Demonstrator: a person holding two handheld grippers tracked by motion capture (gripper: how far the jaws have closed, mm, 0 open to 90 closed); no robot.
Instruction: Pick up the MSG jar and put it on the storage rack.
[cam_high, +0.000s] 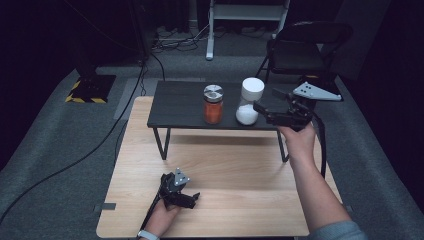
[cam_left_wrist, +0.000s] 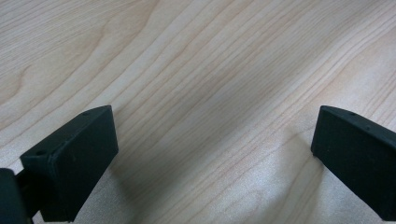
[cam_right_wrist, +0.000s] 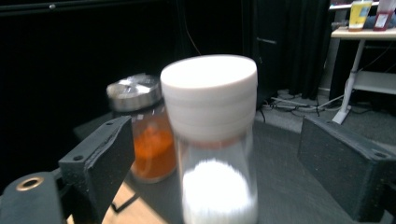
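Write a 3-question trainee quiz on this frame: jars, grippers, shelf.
1. True or false: the right gripper is shut on the white-lid jar.
2. Which jar stands nearer the right gripper? A) orange jar B) white-lid jar C) neither, both equally far
3. Fill in: the left gripper hangs open over the bare ______.

Key
1. False. In the right gripper view the jaws stand apart on either side of the jar, with gaps showing.
2. B. On the dark shelf the white-lid jar is to the right of the orange jar, next to the gripper.
3. Wooden table; nothing lies between its jaws.
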